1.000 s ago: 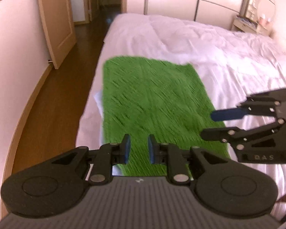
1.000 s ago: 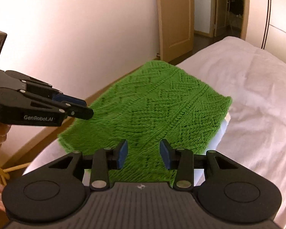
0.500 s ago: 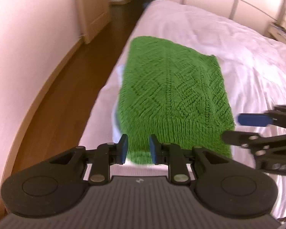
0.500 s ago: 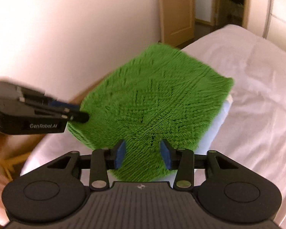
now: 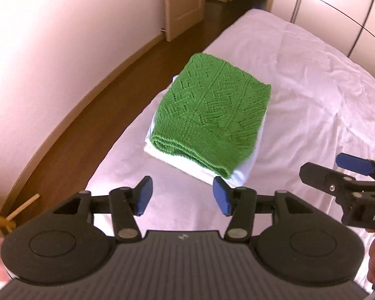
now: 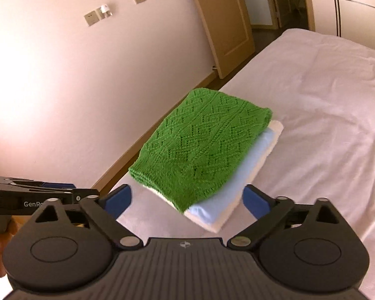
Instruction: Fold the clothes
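1. The green knit sweater (image 6: 202, 147) lies folded atop pale folded clothes (image 6: 240, 190) at the bed (image 6: 325, 115) edge (fold looks complete).
2. Left gripper (image 5: 182, 195) and right gripper (image 6: 187, 200) hover spread, empty; nothing further needed here.

left claw (image 5: 182, 195): jaws apart, empty | right claw (image 6: 187, 200): jaws spread wide, empty
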{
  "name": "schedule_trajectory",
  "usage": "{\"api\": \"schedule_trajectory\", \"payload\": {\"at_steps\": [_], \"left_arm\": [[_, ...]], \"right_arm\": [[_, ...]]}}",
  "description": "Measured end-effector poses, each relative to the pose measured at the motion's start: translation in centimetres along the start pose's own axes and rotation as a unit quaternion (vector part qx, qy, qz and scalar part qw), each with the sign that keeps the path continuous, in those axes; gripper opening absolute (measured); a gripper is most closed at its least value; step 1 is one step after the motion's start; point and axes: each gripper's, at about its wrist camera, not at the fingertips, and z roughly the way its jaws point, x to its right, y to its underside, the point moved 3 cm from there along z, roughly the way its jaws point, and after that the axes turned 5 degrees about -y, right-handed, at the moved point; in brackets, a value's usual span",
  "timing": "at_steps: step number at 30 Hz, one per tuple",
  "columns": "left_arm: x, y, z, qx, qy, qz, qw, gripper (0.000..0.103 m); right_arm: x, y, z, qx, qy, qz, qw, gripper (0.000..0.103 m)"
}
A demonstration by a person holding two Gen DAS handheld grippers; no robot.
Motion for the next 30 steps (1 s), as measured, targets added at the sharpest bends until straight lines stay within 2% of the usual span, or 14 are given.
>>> {"api": "schedule_trajectory", "payload": {"at_steps": [8, 16, 22, 27, 30], "left_arm": [[3.6, 2.7, -7.5, 0.027, -0.03, -0.051, 0.9979, 0.07], [6.4, 5.6, -12.4, 0.042, -0.071, -0.087, 0.9928, 0.078], [8.2, 6.7, -14.5, 0.054, -0.1, -0.098, 0.9888, 0.087], [9.3, 7.1, -15.2, 0.064, -0.12, -0.11, 0.9846, 0.102], [9.9, 7.3, -15.4, 0.071, -0.131, -0.118, 0.9818, 0.102]], "right_arm": [[1.5, 0.8, -6.1, 0.004, -0.002, -0.02, 1.0, 0.101], [3.4, 1.2, -11.1, 0.008, -0.005, -0.043, 0.999, 0.101], [4.0, 1.3, -13.3, 0.008, -0.021, -0.054, 0.998, 0.103], [4.4, 1.3, -14.4, -0.002, -0.012, -0.069, 0.998, 0.103], [4.7, 1.2, -14.7, -0.009, -0.001, -0.078, 0.997, 0.103]]}}
